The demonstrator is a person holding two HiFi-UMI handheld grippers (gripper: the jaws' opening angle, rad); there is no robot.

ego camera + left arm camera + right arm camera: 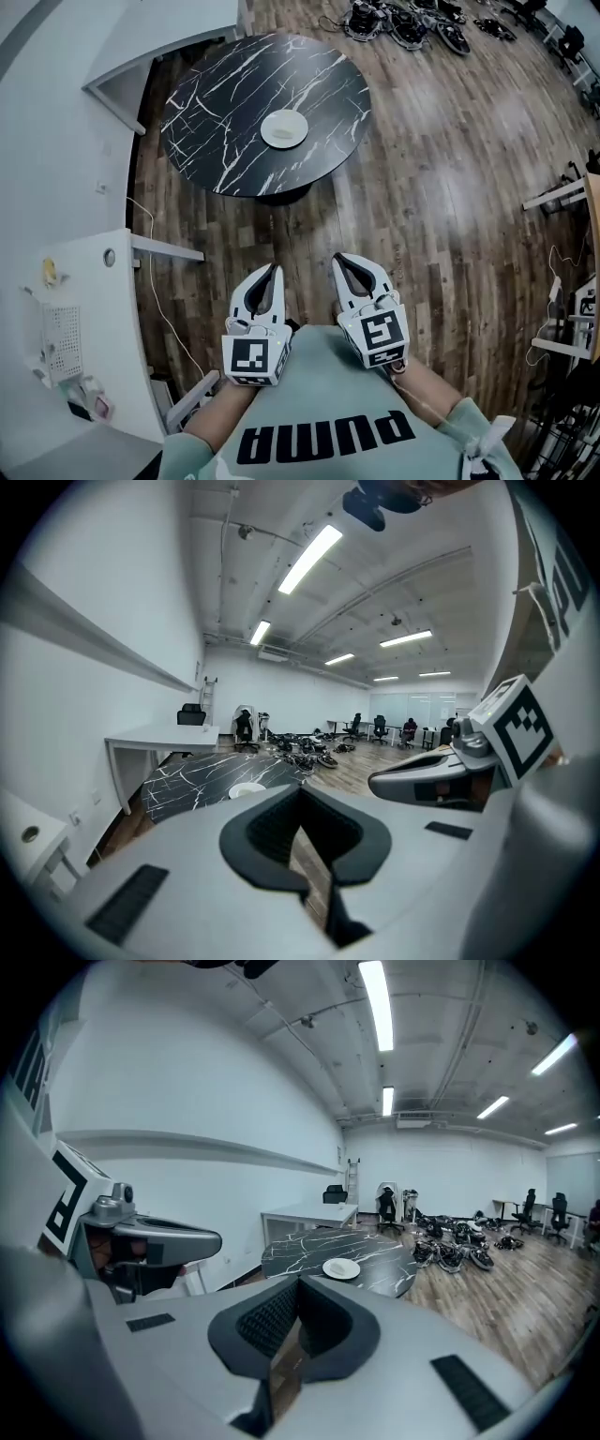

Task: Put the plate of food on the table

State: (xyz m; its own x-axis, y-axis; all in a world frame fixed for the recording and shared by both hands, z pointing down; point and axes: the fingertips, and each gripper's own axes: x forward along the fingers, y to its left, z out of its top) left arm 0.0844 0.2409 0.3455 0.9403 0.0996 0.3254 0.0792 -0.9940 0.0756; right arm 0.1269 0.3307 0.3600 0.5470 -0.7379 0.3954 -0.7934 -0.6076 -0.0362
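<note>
The round white plate [284, 128] sits on the round black worktop with white marble veining [225, 112], near its middle and slightly toward the edge nearest the person. Something pale and low lies on the plate, too small to make out. Both grippers are well apart from the worktop, held side by side close to the person's chest over the dark wooden plank floor [441, 169]. The left gripper [274, 270] has its fingers closed, the tips meeting, with only floor showing through the padded hollow behind them. The right gripper [339, 259] is the same: fingers shut tip to tip and holding nothing. Both point roughly toward the worktop, which shows with the plate beyond the fingers in each gripper view. A white rectangular desk [305, 1213] stands past the far edge of the worktop, against the wall, and a heap of dark equipment [403, 23] lies on the floor further off.
</note>
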